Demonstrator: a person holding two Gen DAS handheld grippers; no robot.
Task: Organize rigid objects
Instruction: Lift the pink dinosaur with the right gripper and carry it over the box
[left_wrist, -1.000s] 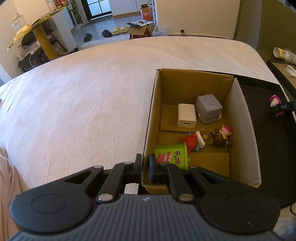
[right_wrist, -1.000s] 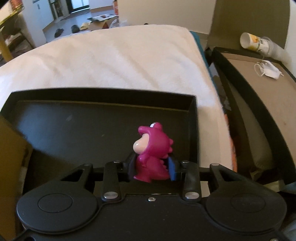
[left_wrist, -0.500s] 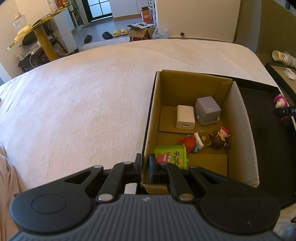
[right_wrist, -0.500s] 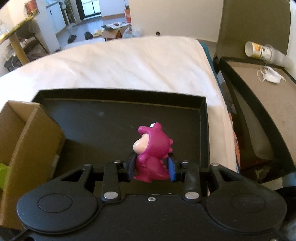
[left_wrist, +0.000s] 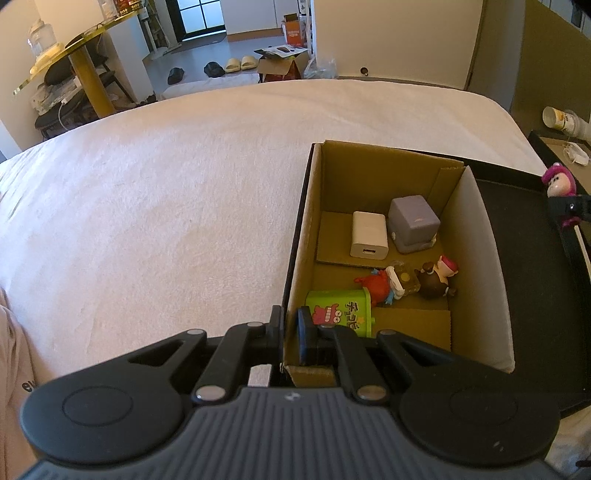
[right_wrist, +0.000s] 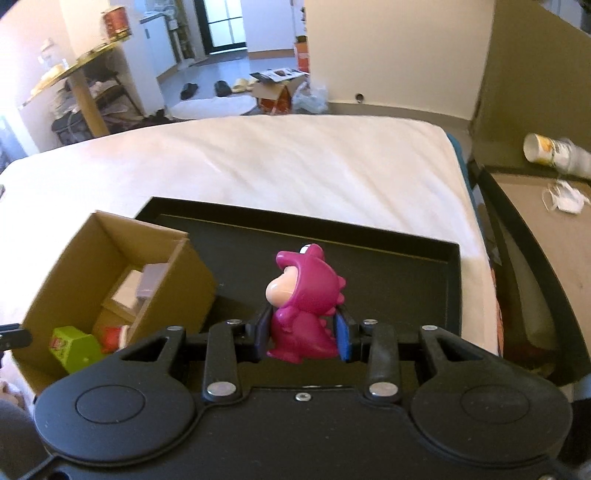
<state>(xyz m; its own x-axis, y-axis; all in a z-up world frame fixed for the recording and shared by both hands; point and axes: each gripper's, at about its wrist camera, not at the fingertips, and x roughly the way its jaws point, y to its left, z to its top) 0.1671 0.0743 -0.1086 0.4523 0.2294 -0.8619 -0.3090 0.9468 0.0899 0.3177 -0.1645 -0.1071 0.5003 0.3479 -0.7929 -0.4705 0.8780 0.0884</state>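
My right gripper (right_wrist: 303, 328) is shut on a magenta dinosaur figure (right_wrist: 304, 306) and holds it upright above the black tray (right_wrist: 406, 266); the figure also shows in the left wrist view (left_wrist: 559, 184). My left gripper (left_wrist: 290, 332) is shut on the near left wall of the cardboard box (left_wrist: 299, 254). The box (right_wrist: 66, 280) holds a green toy bin (left_wrist: 341, 310), a red figure (left_wrist: 376, 286), a brown figure (left_wrist: 436, 278), a white charger (left_wrist: 369, 240) and a grey cube (left_wrist: 413, 223).
The box stands at the left end of the black tray on a white bed (left_wrist: 166, 206). A side table (right_wrist: 546, 236) with a tipped paper cup (right_wrist: 546, 149) and a white mask (right_wrist: 565, 197) stands to the right of the bed.
My right gripper has risen and pulled back with the dinosaur, and the box has come into its view at the left. My left gripper keeps its hold on the box wall.
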